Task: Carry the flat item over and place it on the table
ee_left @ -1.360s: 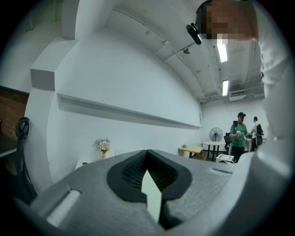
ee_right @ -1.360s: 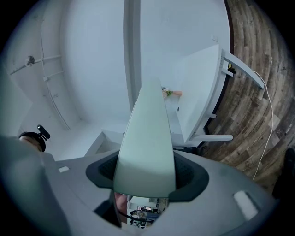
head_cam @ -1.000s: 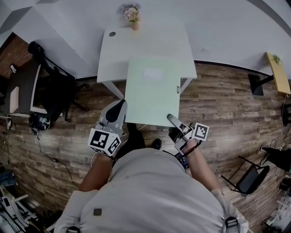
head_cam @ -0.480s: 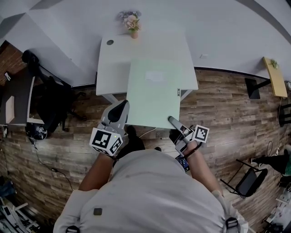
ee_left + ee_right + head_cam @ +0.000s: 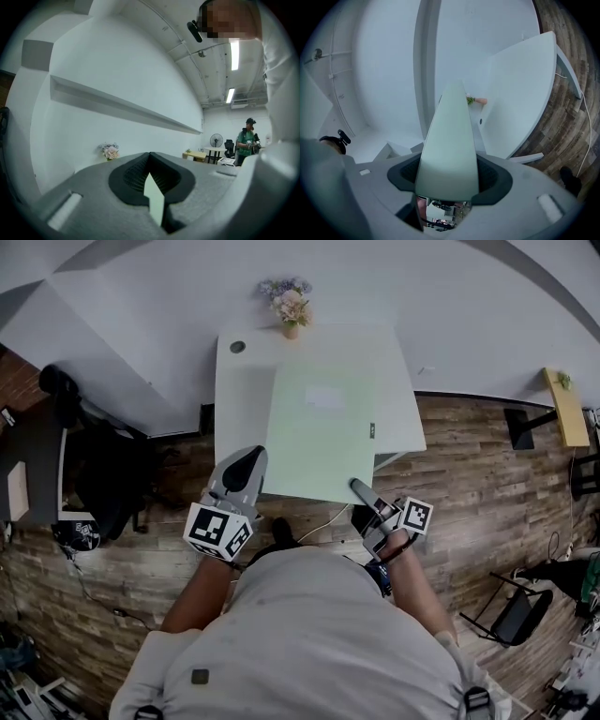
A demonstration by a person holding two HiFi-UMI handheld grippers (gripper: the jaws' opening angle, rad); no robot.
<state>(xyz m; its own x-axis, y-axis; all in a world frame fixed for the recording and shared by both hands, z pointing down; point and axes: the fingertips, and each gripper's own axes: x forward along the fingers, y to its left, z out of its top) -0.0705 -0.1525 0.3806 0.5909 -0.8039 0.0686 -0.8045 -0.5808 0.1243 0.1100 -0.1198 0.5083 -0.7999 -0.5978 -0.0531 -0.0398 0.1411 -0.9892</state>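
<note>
1. On the left, my left hand-held gripper has hold of the near-left corner of the flat pale green board. In the left gripper view its jaws are pinched nearly together on the board's thin edge.
2. The board lies roughly level between both grippers. Its far part is over the white worktop, and its near edge hangs past the worktop's front, above the wooden floor. I cannot tell whether it touches the worktop.
3. A small pot of flowers stands at the worktop's back edge, just beyond the board.
4. On the right, my right hand-held gripper grips the near-right corner. In the right gripper view the board runs out from between the jaws, which bear on it.
</note>
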